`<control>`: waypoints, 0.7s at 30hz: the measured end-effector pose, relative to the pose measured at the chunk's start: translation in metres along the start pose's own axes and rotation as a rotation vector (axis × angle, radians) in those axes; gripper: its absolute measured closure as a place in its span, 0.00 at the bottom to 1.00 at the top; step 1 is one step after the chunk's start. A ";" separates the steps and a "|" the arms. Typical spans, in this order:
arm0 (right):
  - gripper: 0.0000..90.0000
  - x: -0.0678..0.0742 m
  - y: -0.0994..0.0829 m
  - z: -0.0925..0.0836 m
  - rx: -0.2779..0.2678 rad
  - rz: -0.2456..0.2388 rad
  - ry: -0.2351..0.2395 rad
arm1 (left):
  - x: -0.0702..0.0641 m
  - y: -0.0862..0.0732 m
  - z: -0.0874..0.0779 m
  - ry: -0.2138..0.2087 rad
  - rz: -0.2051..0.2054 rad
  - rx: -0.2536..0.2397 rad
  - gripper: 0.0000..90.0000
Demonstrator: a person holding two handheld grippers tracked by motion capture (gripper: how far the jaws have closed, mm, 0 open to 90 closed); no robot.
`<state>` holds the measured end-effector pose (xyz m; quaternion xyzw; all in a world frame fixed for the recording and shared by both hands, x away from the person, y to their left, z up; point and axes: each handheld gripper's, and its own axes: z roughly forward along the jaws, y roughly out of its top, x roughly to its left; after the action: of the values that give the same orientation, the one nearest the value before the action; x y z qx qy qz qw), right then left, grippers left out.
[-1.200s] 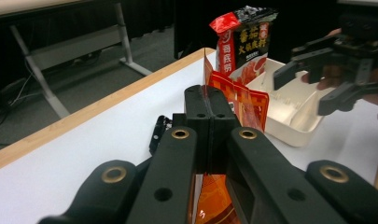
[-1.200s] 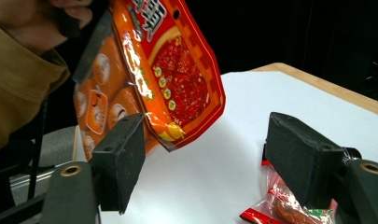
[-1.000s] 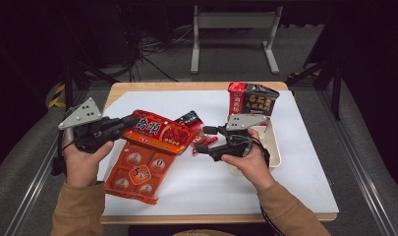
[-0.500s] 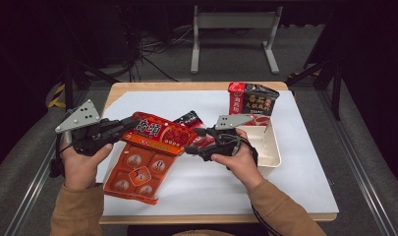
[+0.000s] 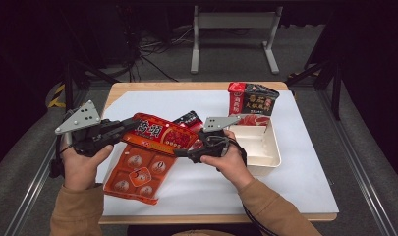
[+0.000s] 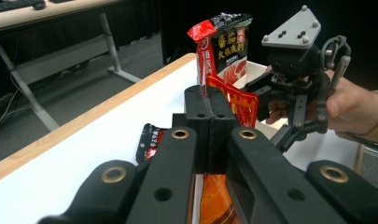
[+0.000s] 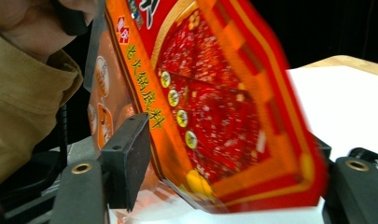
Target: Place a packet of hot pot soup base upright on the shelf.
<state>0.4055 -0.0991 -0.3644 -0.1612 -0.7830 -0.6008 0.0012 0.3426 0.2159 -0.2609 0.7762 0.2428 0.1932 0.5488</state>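
Red-orange printed packet (image 5: 159, 133) tilted, raised above orange tray (image 5: 137, 172).

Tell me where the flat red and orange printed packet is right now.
In the high view the flat red and orange printed packet hangs left of centre above the orange tray, pinched by the left gripper, its far end between the right gripper jaws.

**Occlusions and unclear regions**

Right gripper view: red packet (image 7: 214, 107) motion-blurred along its right edge, top cut off by frame; right jaw mostly hidden behind it. High view: right gripper (image 5: 190, 155) tips covered by the packet, contact not resolvable. Orange tray (image 5: 137, 172) partly under the packet. Small dark sachet (image 5: 189, 119) half hidden; its print is too small to read.
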 end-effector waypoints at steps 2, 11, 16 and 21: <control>0.45 0.001 0.001 0.001 -0.002 -0.001 0.016 | 0.000 0.000 0.000 -0.006 -0.001 -0.002 1.00; 0.70 0.000 0.003 0.001 -0.038 -0.002 0.061 | 0.001 -0.001 0.000 -0.006 -0.001 -0.003 1.00; 0.89 0.000 0.005 -0.003 -0.053 -0.014 0.088 | 0.002 -0.001 -0.001 -0.009 -0.003 -0.006 1.00; 0.98 0.001 0.009 -0.008 -0.064 -0.037 0.117 | 0.000 0.000 0.000 -0.003 0.002 -0.008 1.00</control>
<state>0.4057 -0.1044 -0.3535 -0.1112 -0.7649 -0.6337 0.0310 0.3426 0.2161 -0.2604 0.7744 0.2405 0.1938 0.5522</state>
